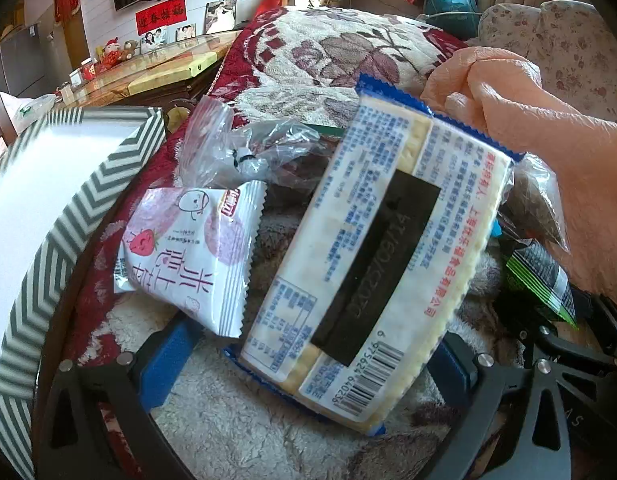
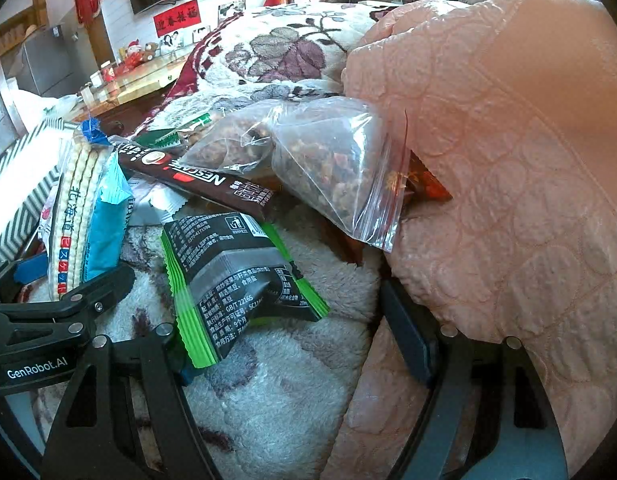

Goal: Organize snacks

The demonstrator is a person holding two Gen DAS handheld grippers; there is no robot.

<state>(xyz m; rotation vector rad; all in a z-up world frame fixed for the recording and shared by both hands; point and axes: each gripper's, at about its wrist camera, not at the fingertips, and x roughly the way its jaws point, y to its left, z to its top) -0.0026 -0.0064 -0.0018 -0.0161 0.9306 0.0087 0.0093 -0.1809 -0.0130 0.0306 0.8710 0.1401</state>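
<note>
A large cracker packet (image 1: 372, 264) with blue ends stands tilted up off the blanket, its printed back facing the left wrist camera. Its lower end sits wedged between the wide-set blue fingers of my left gripper (image 1: 308, 364). The right wrist view shows the same packet (image 2: 78, 208) edge-on beside the box. My right gripper (image 2: 296, 356) is open over a black-and-green snack packet (image 2: 236, 276), which covers its left finger; nothing is held. A white strawberry snack packet (image 1: 188, 256) lies left of the crackers.
A white box with a grey chevron rim (image 1: 48, 200) stands at the left. A Nescafe stick (image 2: 196, 180), a zip bag of dried mix (image 2: 332, 168) and a crumpled clear bag (image 1: 244, 152) lie on the floral blanket (image 2: 268, 380). Pink quilted bedding (image 2: 508, 200) crowds the right.
</note>
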